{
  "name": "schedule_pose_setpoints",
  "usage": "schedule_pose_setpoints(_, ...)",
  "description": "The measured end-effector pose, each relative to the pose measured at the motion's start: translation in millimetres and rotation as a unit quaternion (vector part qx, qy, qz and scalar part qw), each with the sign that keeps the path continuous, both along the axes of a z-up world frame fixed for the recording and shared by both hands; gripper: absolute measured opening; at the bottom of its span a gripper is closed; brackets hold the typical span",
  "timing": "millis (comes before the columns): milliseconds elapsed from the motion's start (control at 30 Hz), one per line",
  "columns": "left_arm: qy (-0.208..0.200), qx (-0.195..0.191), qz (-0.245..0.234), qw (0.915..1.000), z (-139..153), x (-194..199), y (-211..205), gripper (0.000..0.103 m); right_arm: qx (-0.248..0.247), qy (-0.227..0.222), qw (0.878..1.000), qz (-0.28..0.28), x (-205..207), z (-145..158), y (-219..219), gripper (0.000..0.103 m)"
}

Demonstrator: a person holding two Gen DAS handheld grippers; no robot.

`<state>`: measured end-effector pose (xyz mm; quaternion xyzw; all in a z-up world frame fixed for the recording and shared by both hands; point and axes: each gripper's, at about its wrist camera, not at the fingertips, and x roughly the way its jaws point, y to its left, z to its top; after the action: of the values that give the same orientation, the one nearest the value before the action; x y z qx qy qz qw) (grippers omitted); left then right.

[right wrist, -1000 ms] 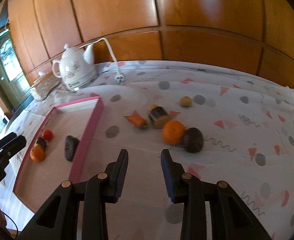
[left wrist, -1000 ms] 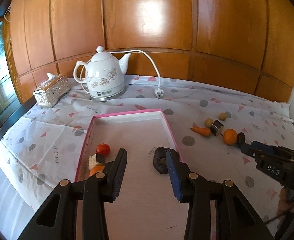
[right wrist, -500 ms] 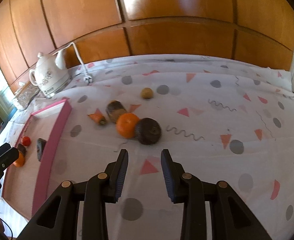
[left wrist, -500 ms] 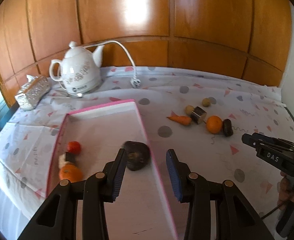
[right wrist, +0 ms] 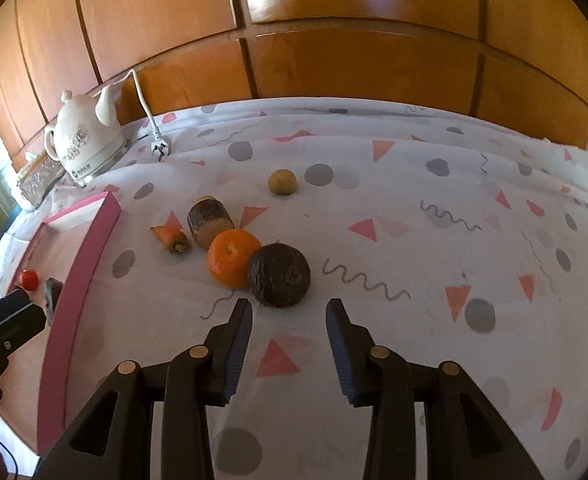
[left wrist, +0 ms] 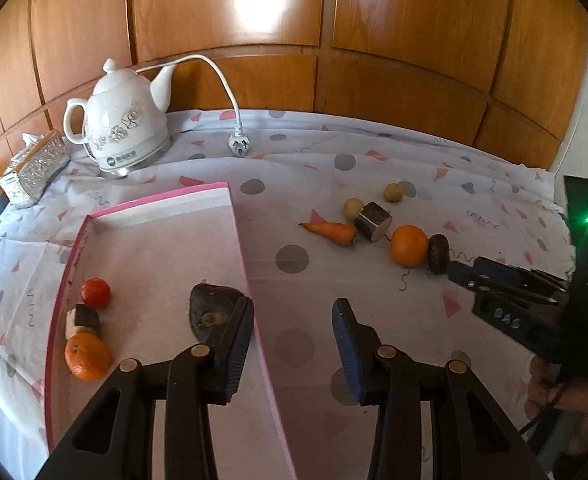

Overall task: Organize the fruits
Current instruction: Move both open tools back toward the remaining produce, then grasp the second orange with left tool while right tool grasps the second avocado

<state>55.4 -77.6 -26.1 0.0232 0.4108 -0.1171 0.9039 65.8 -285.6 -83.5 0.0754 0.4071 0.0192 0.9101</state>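
A pink-rimmed tray (left wrist: 238,216) holds a small red fruit (left wrist: 95,292), a brown-and-white chunk (left wrist: 81,319), an orange (left wrist: 87,355) and a dark fruit (left wrist: 210,308). My left gripper (left wrist: 292,322) is open and empty over the tray's right rim. On the cloth lie a carrot (right wrist: 170,237), a cut brown chunk (right wrist: 208,222), an orange (right wrist: 232,257), a dark round fruit (right wrist: 280,275) and a small yellow-brown fruit (right wrist: 282,181). My right gripper (right wrist: 288,318) is open and empty, just short of the dark round fruit.
A white kettle (left wrist: 122,136) with a cord and plug (left wrist: 238,146) stands at the back left, beside a silver tissue box (left wrist: 34,166). A wood-panelled wall (right wrist: 333,60) runs behind the table. The patterned cloth (right wrist: 453,240) stretches to the right.
My left gripper has swung right, from inside the tray to over its right rim. My right gripper has moved forward and right, close to the dark round fruit.
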Motion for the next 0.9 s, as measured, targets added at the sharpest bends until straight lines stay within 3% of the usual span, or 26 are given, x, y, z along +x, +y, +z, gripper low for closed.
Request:
schedule_pose_setpoints(67,0.007,-0.008,0.001,0.9999,-1,5,-2,0.041,-0.015,0.006,1.0,0.009,8,-4,3,0.044)
schedule_pose_setpoints(433,0.025,-0.018,-0.006,0.9995,-7,25,-17,0.041,-0.037,0.016,0.999,0.032,31,-15,9,0.046)
schedule_pose_setpoints(533,0.032,-0.025,-0.013,0.9991,-9,31,-25,0.041,-0.03,0.015,0.999,0.036,32,-17,8,0.039)
schedule_pose_setpoints(900,0.06,-0.053,-0.046,0.9957,-23,52,-63,0.041,-0.041,0.005,0.999,0.016,25,-16,-8,0.038)
